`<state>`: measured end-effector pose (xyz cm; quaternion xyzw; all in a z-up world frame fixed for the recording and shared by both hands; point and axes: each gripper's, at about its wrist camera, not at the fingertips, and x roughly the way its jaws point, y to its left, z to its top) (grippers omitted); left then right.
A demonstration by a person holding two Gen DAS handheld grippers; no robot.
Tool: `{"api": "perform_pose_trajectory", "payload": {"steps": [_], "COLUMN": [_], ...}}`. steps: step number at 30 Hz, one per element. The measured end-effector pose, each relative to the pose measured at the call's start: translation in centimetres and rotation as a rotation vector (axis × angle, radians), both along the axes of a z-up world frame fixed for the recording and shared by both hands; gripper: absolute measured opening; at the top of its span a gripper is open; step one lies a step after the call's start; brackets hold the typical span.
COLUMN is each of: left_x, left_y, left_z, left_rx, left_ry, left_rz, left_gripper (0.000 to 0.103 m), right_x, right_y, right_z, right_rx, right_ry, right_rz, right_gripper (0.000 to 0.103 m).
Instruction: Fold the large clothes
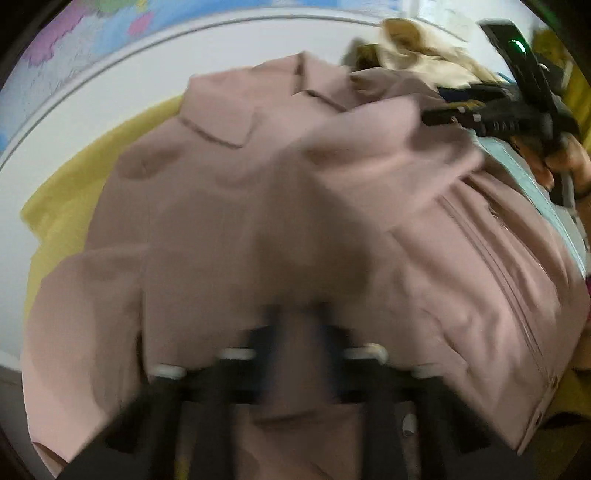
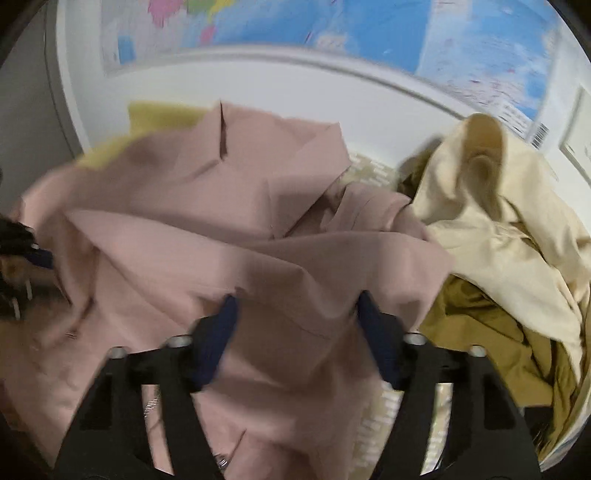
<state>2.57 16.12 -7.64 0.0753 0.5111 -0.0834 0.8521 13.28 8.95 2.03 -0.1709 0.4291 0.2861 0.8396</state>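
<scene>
A large dusty-pink coat [image 1: 280, 192] with collar and lapels lies spread over a yellow sheet [image 1: 62, 206]. In the blurred left wrist view my left gripper [image 1: 299, 314] sits low over the coat's near part, its fingers drawn together with a strip of pink cloth pinched between them. My right gripper [image 2: 297, 302] stands open over the coat [image 2: 229, 206]; its blue fingertips [image 2: 227, 310] are set apart, with a fold of pink cloth lying across the gap. From the left wrist view the right gripper [image 1: 436, 116] shows at the upper right, held by a hand [image 1: 561, 162].
A cream garment [image 2: 491, 206] and an olive-brown one [image 2: 476, 325] are heaped right of the coat. A white surface [image 1: 122, 99] runs behind the sheet, and a world map [image 2: 332, 26] hangs on the wall. A dark blurred shape [image 2: 18, 251] sits at the right wrist view's left edge.
</scene>
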Motion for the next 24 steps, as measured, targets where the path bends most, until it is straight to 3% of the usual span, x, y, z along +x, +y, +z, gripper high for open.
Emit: {"api": "perform_pose_trajectory", "payload": {"steps": [1, 2, 6, 9, 10, 11, 13, 16, 18, 19, 20, 21, 22, 24], "left_x": [0.5, 0.9, 2.5, 1.3, 0.3, -0.2, -1.6, -2.2, -1.9, -1.6, -1.6, -1.5, -1.5, -1.0], "left_y": [1.1, 2.2, 6.4, 6.8, 5.9, 4.9, 2.4, 0.4, 0.9, 1.5, 1.8, 2.3, 2.6, 3.2], "left_z": [0.7, 1.6, 4.4, 5.5, 5.5, 5.3, 4.1, 1.6, 0.0, -0.3, -0.6, -0.5, -0.1, 1.5], "left_rx": [-0.032, -0.044, -0.033, -0.088, -0.091, -0.072, -0.001, 0.058, 0.043, 0.019, -0.008, -0.032, -0.025, 0.034], "left_ry": [-0.019, -0.051, -0.118, -0.136, -0.142, -0.148, -0.130, -0.061, -0.008, 0.005, 0.010, 0.003, -0.022, -0.097], "left_rz": [0.027, 0.059, 0.197, 0.128, 0.080, 0.053, -0.028, -0.065, -0.038, -0.023, -0.016, -0.003, 0.014, 0.057], "left_gripper": [0.002, 0.002, 0.002, 0.010, 0.027, 0.052, 0.071, 0.071, 0.071, 0.059, 0.032, 0.023, 0.007, 0.003], "right_x": [0.4, 1.2, 3.8, 4.6, 4.6, 4.4, 4.3, 4.2, 3.9, 3.9, 4.0, 4.0, 4.0, 3.9], "right_y": [0.5, 0.3, -2.2, -3.6, -3.8, -4.0, -4.4, -4.1, -4.0, -4.0, -3.7, -3.6, -3.6, -3.8], "right_z": [-0.7, -1.2, -0.9, -0.8, -0.9, -0.9, -1.1, -1.4, -1.5, -1.6, -1.7, -1.8, -1.8, -1.6], "right_rx": [-0.044, -0.051, 0.082, 0.131, 0.121, 0.115, 0.126, 0.137, 0.142, 0.144, 0.143, 0.140, 0.141, 0.149], "right_ry": [-0.015, 0.016, 0.107, 0.145, 0.145, 0.143, 0.161, 0.174, 0.180, 0.182, 0.182, 0.179, 0.178, 0.177], "right_rz": [-0.005, -0.021, -0.111, -0.145, -0.147, -0.150, -0.151, -0.156, -0.156, -0.154, -0.151, -0.150, -0.150, -0.152], "right_gripper": [0.010, 0.008, 0.006, 0.007, 0.009, 0.010, 0.011, 0.013, 0.014, 0.015, 0.015, 0.015, 0.015, 0.015]}}
